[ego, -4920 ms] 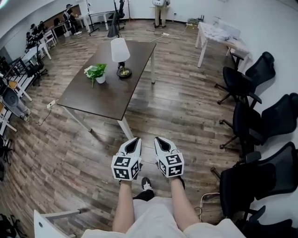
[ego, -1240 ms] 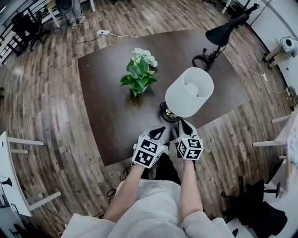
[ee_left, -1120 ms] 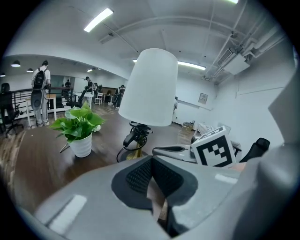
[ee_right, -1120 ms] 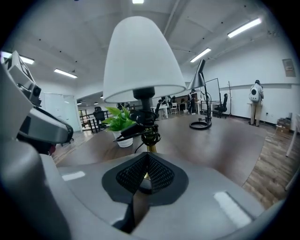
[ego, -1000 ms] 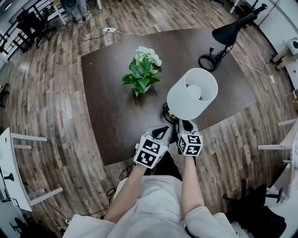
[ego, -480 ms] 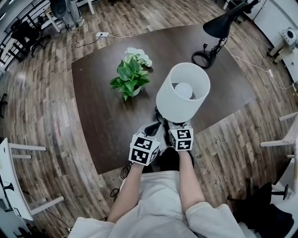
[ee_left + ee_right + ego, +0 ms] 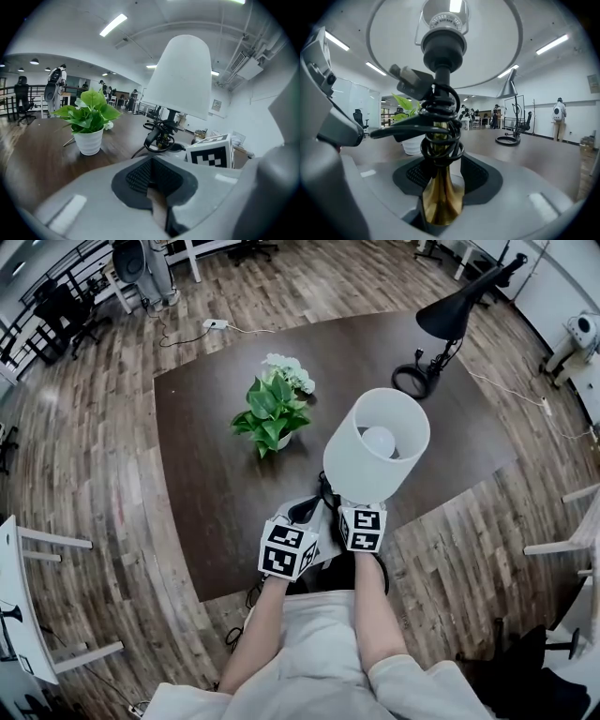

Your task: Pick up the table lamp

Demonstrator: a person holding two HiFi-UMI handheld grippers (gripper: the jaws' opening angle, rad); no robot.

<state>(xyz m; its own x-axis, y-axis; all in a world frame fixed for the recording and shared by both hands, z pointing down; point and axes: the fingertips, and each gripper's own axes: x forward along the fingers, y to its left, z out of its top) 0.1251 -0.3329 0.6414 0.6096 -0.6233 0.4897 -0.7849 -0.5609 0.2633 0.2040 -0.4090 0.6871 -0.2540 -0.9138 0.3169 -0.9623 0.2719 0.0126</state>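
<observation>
Dark brown worktop (image 7: 211,474), wood floor (image 7: 84,456) on all sides. The table lamp (image 7: 375,448) is at the near edge of the worktop, in front of the person. Its white shade (image 7: 180,77) tips a little, and the head view looks into the open top at the bulb (image 7: 379,440).

Right gripper (image 7: 355,506): directly below the lamp's shade, on the near side of the lamp. Jaws closed on the lamp's brass stem (image 7: 439,199), low down where the stem flares, with one dark pad on each side of it. A black cord (image 7: 438,136) is wound in loops round the stem just above the jaws. The lamp's foot is hidden, so I cannot tell whether it touches the worktop.

Left gripper (image 7: 303,511): just left of the lamp's stem, level with the right gripper and close beside it. Jaws are drawn together with nothing between them. Its view looks past the lamp's cord bundle and up at the outside of the shade.

Potted plant (image 7: 270,416): green leaves, white pot, standing upright on the worktop left of the lamp and farther from the person, apart from it.

Black desk lamp (image 7: 441,329): beyond the table lamp and to its right, near the far edge of the worktop, well apart. It has a ring-shaped foot and its dark cone head is raised.
</observation>
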